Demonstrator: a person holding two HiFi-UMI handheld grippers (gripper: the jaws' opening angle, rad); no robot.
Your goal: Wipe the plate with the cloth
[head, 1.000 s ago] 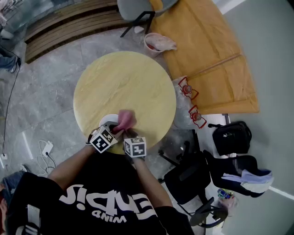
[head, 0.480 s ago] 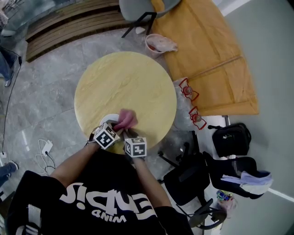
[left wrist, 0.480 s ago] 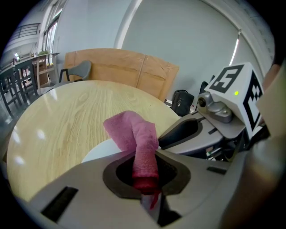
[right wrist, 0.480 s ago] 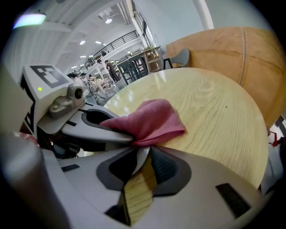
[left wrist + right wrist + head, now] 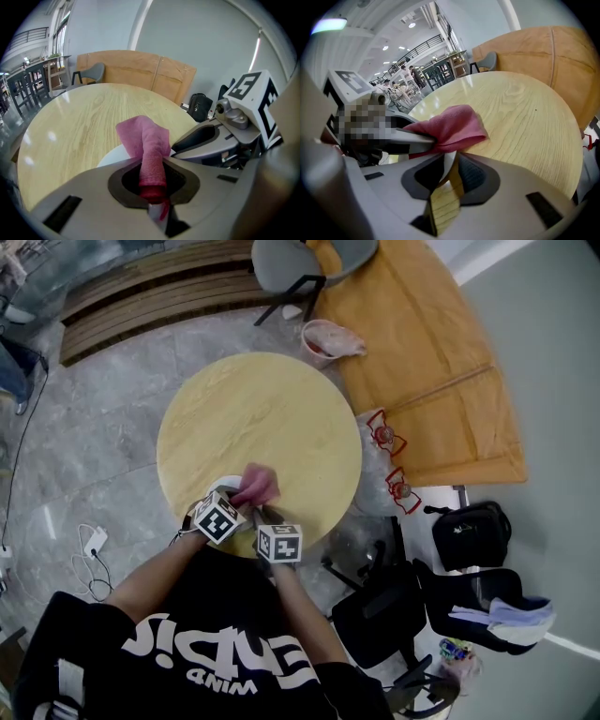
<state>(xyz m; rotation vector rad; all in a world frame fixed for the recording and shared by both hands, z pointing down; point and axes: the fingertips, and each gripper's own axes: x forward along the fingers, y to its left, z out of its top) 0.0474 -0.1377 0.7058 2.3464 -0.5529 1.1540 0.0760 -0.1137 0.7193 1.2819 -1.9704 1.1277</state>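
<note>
Cloth (image 5: 143,140) barely shifted — left gripper (image 5: 152,185) fingers (image 5: 84,190) pinch it; right gripper (image 5: 447,164) fingers (image 5: 506,180) clamp plate (image 5: 110,158).

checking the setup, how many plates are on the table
1: the white plate at the round table's near edge, rim clamped by the right gripper, under the pink cloth held by the left gripper. No other shows.

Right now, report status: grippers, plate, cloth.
Left hand-held gripper shut on pink cloth. Right hand-held gripper shut on plate rim. Plate at table edge; nothing in the way.
</note>
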